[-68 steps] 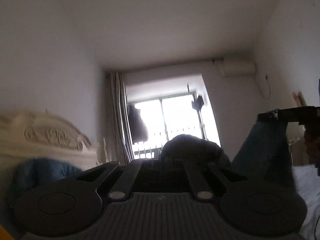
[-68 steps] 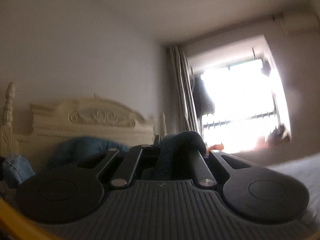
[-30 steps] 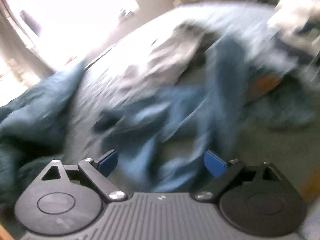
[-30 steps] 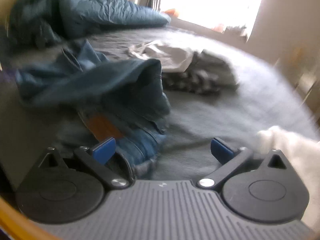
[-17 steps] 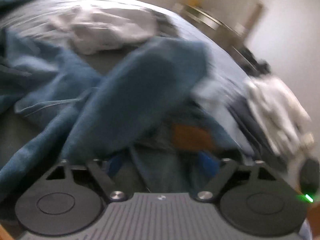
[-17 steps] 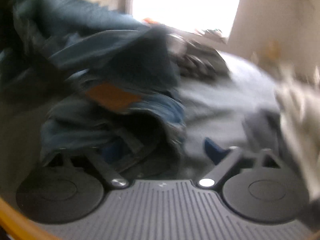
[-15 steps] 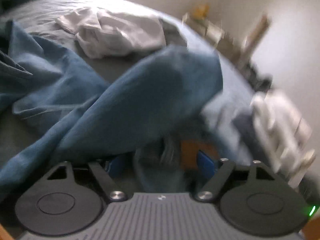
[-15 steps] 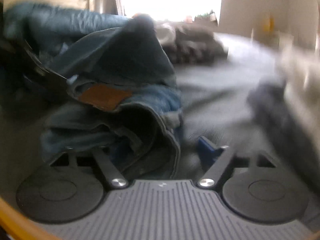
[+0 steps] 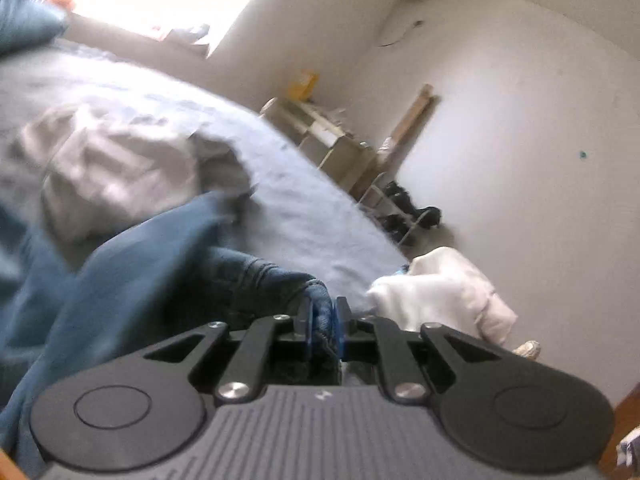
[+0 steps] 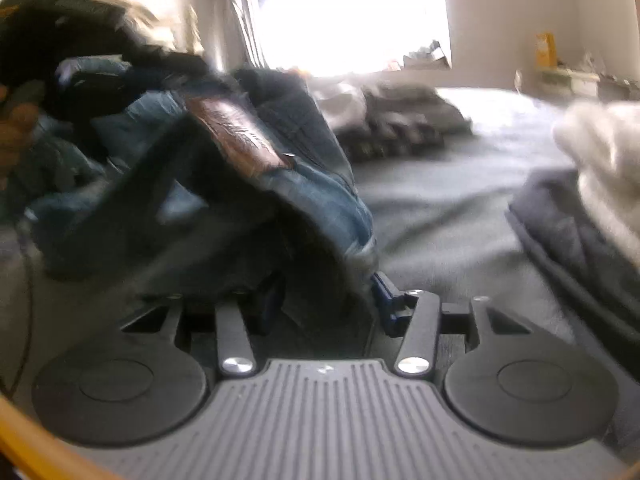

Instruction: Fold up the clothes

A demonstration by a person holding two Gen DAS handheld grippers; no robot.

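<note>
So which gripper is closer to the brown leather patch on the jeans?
Right. The right gripper sits just below the leather patch, with the jeans bunched between its fingers. The left gripper pinches another fold of denim; the patch doesn't show in its view.

The left gripper (image 9: 322, 322) is pinched tight on a bit of the jeans (image 9: 256, 276). The right gripper (image 10: 326, 296) has its fingers partly apart, with jeans between them.
</note>
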